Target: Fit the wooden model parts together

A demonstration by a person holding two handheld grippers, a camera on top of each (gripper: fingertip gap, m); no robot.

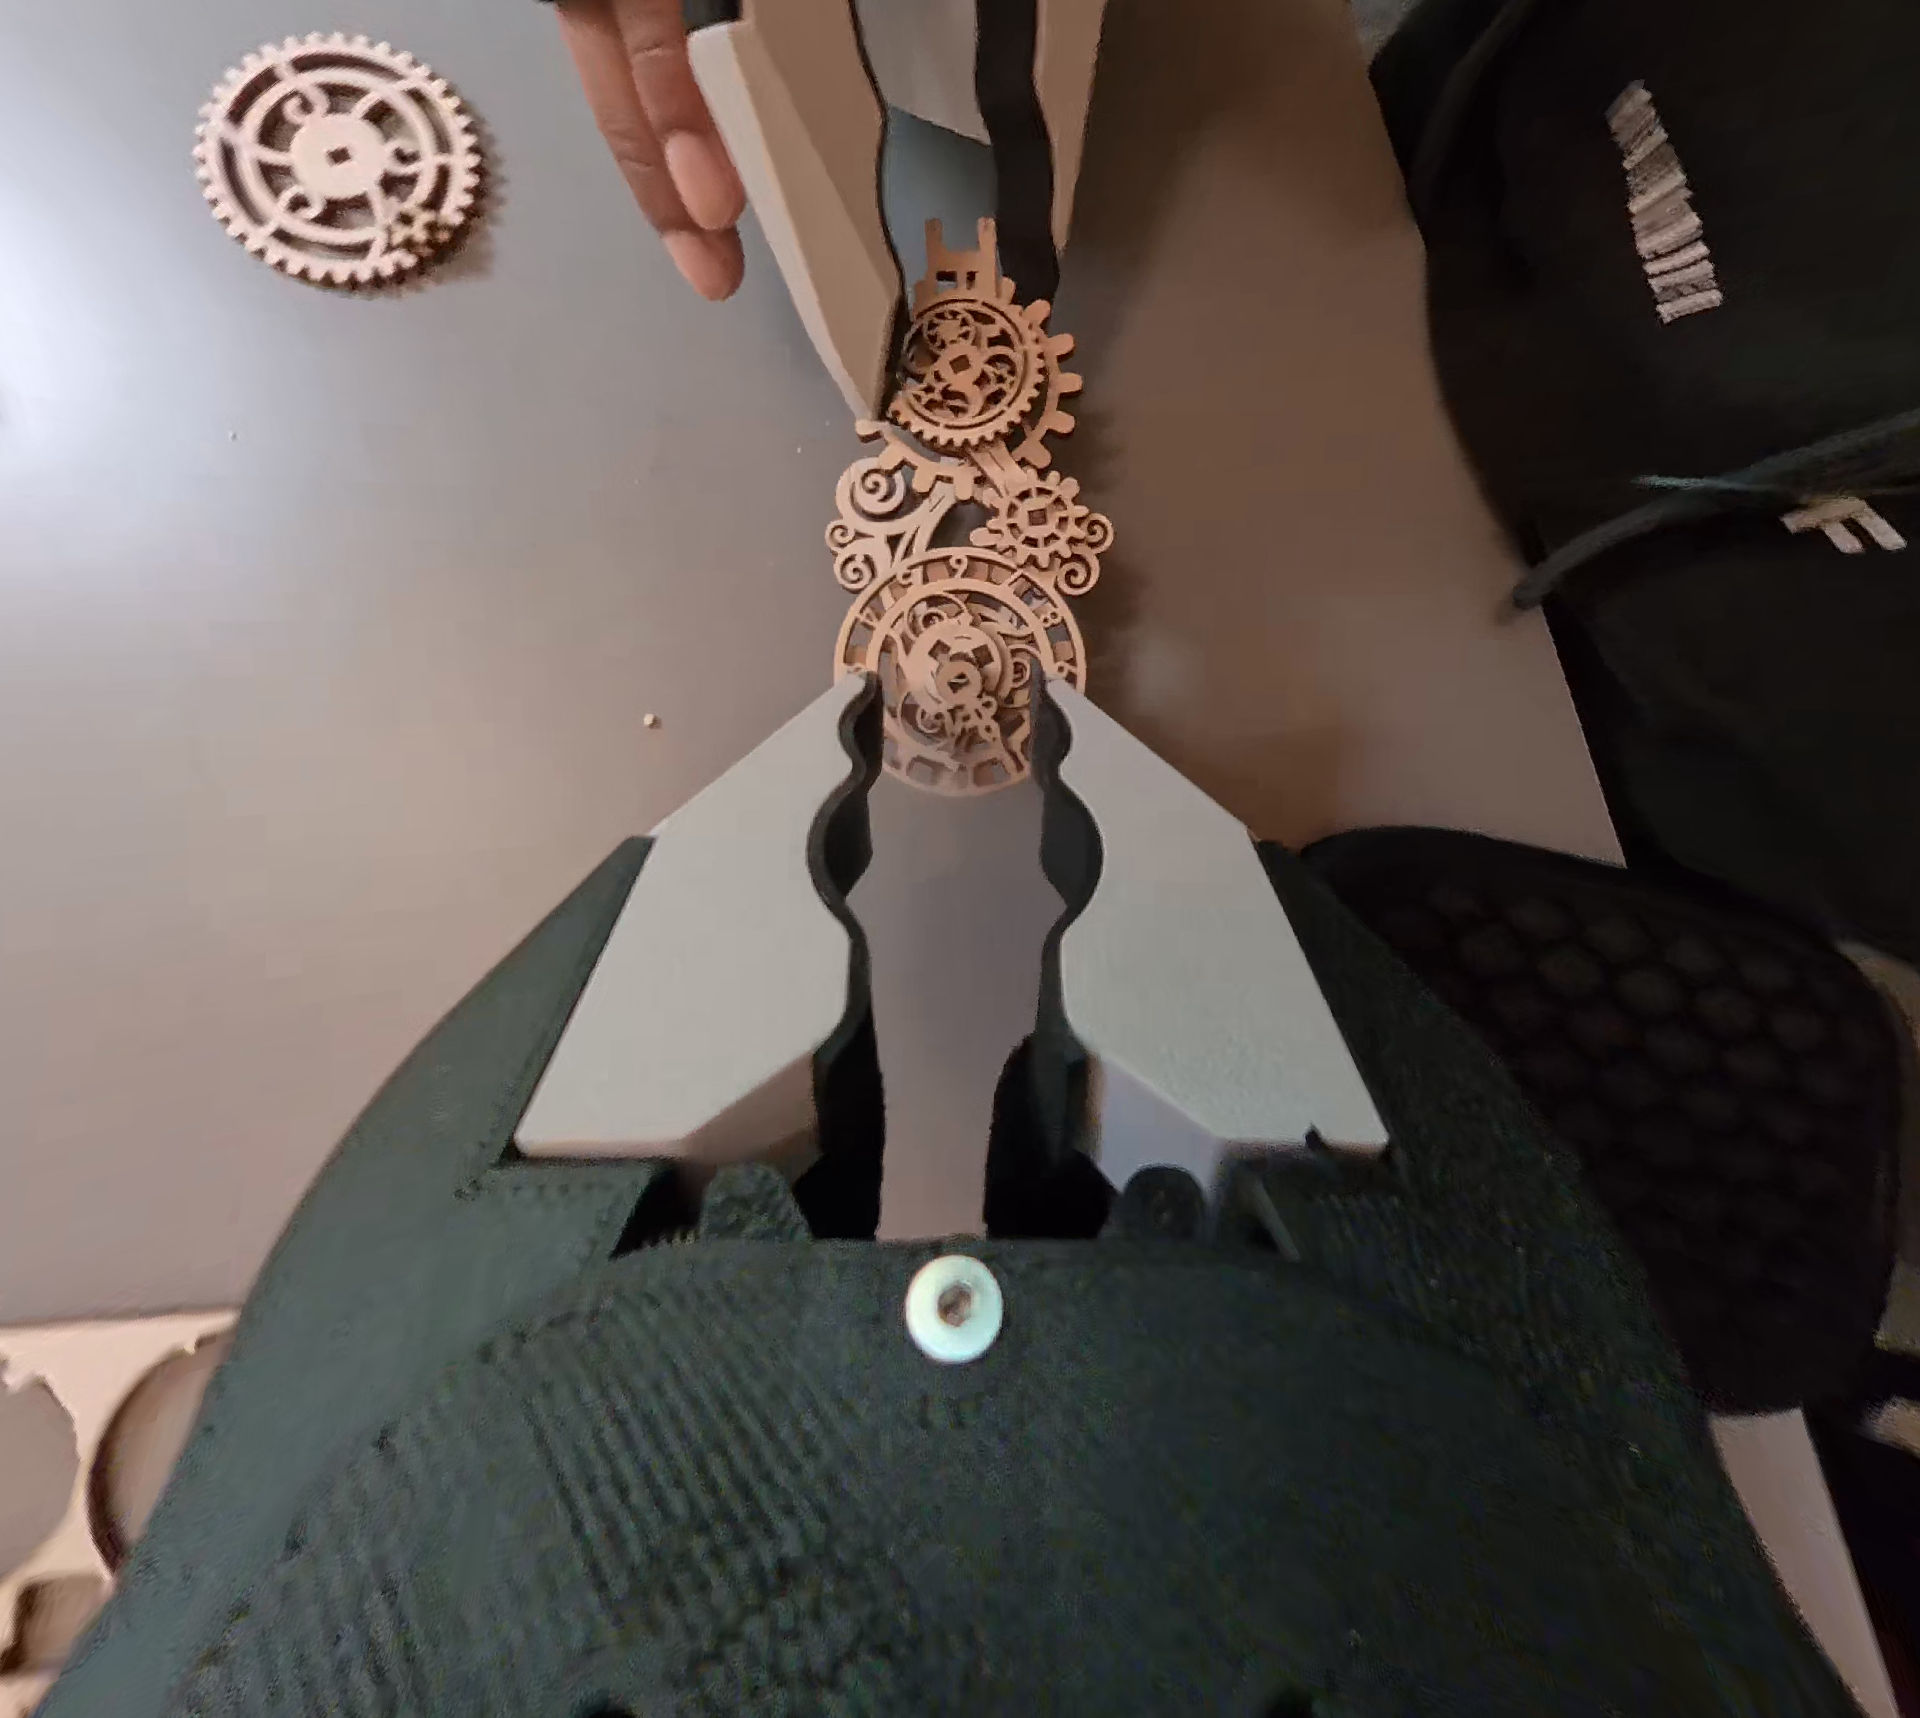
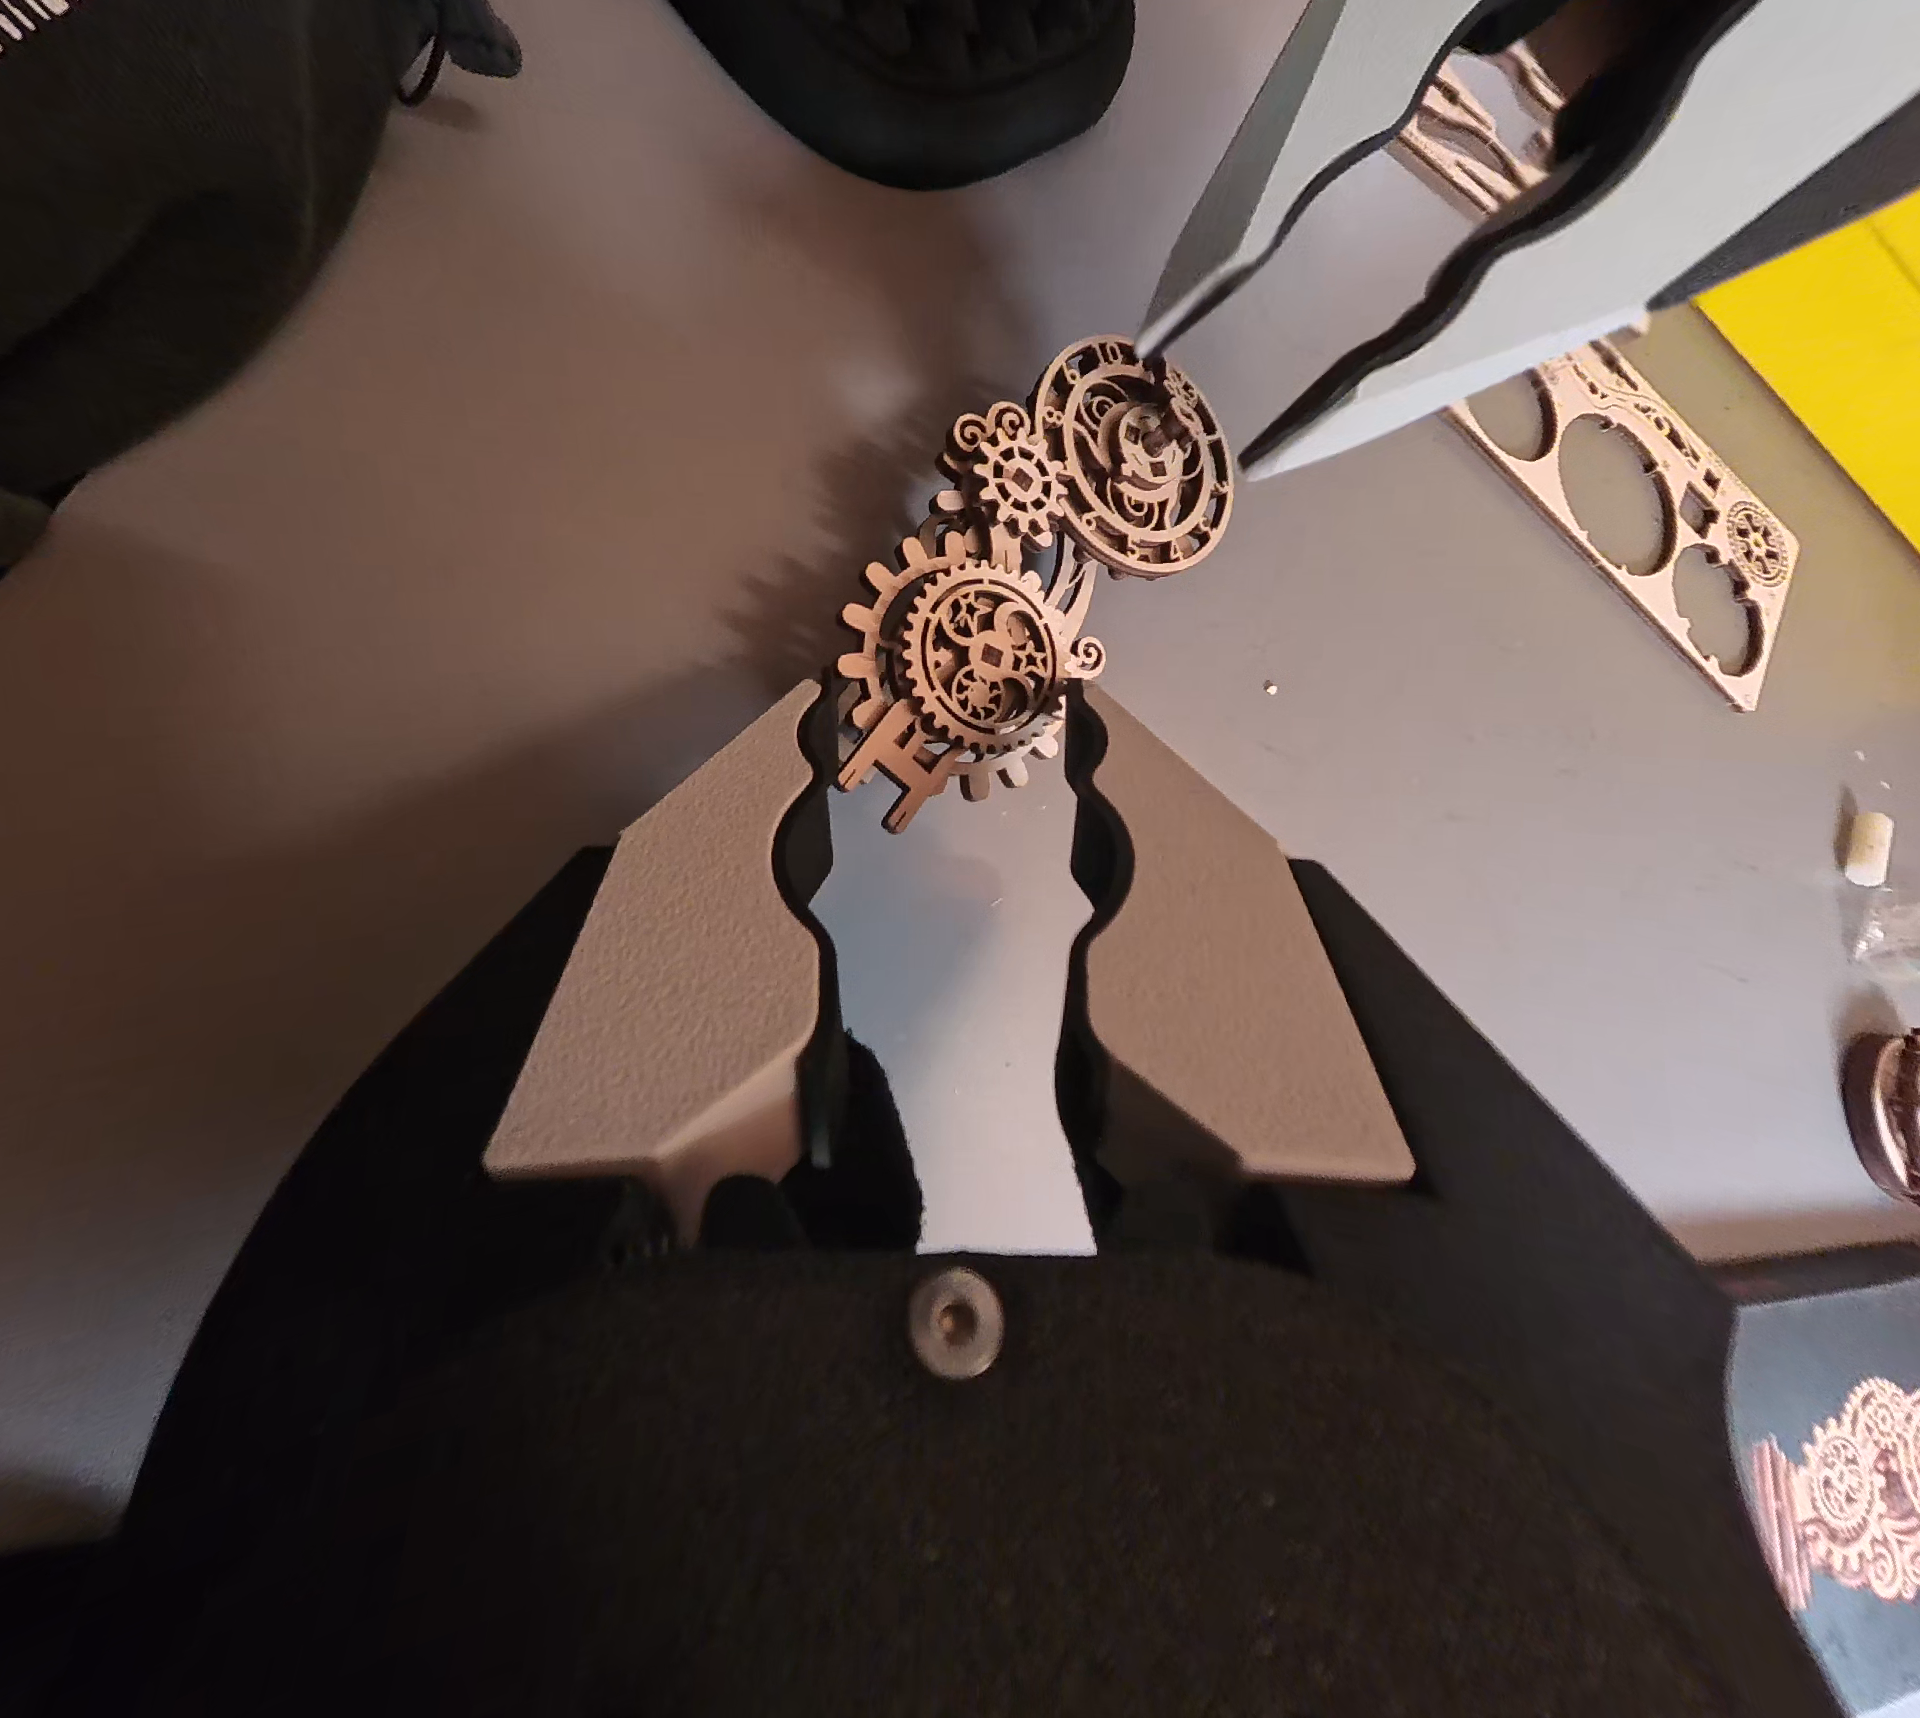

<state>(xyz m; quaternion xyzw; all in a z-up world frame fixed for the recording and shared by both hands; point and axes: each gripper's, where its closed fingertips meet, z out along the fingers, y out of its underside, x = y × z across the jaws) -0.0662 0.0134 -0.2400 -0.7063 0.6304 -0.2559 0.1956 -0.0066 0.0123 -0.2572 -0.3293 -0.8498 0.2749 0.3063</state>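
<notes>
The wooden model (image 1: 961, 525) is a flat fretwork strip with a clock face at one end, small gears in the middle and a bigger gear with a slotted tab at the other. It hangs above the grey table (image 1: 312, 785). My right gripper (image 2: 951, 707) is shut on the gear end (image 2: 966, 660); it enters the left wrist view from the top (image 1: 971, 286). My left gripper (image 1: 956, 692) is partly open. Its fingertips (image 2: 1153, 338) rest at the clock face (image 2: 1138, 473), either side of a small centre peg (image 2: 1153, 427), and grip nothing I can see.
A loose wooden gear wheel (image 1: 338, 162) lies on the table at the far left. A person's fingers (image 1: 675, 151) hold the right gripper. A punched-out parts sheet (image 2: 1621, 525) lies at right, beside a yellow surface (image 2: 1829, 297). A black garment (image 1: 1662, 266) and black mesh pad (image 1: 1610, 1097) lie alongside. There is about 7 centimeters between the tips of the two grippers.
</notes>
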